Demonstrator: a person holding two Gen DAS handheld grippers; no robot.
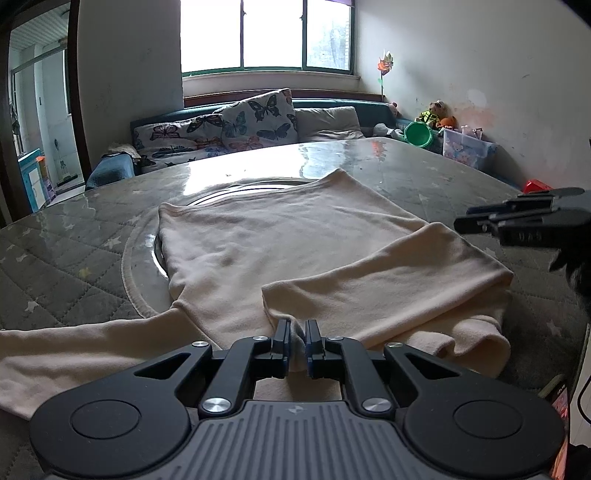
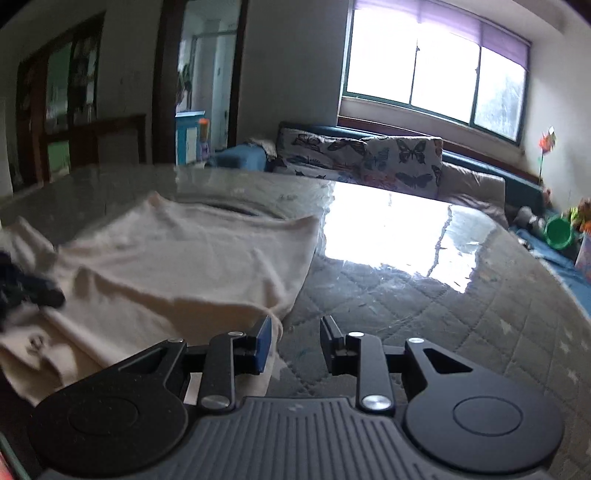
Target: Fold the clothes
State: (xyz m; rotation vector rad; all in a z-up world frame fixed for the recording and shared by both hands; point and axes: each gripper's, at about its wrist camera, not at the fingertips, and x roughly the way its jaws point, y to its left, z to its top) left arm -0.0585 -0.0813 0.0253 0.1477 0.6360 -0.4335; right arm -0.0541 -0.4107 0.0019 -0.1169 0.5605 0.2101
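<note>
In the left wrist view, the left gripper [image 1: 296, 329] has its jaws drawn close together on a pinch of cream fabric at the near edge of the cream garment [image 1: 280, 243]. The garment lies spread on the desk [image 1: 74, 254], reaching ahead of the jaws. One sleeve [image 1: 388, 284] is folded across the body just ahead and to the right of the jaws, with its cuff end at the jaws. The other sleeve [image 1: 74, 350] lies flat, stretched out to the left of the jaws. The far part of the garment covers part of a round glass turntable [image 1: 236, 188] set in the desk top. Far to the right and above the cloth, the right gripper [image 1: 466, 218] hangs in the air, not touching the garment. Beyond the desk stand a sofa with butterfly cushions [image 1: 258, 118] and a window [image 1: 266, 33].

In the right wrist view, which is somewhat blurred, the right gripper [image 2: 295, 326] has its jaws spread apart with nothing between them. The garment [image 2: 177, 258] lies ahead and to the left of the jaws; its folded edge sits just beside the left finger [image 2: 264, 339], though I cannot tell whether they touch. Bare quilted desk [image 2: 424, 317] under a shiny cover fills the space ahead and to the right. A dark blurred shape [image 2: 26, 288] lies over the cloth at the far left.
</note>
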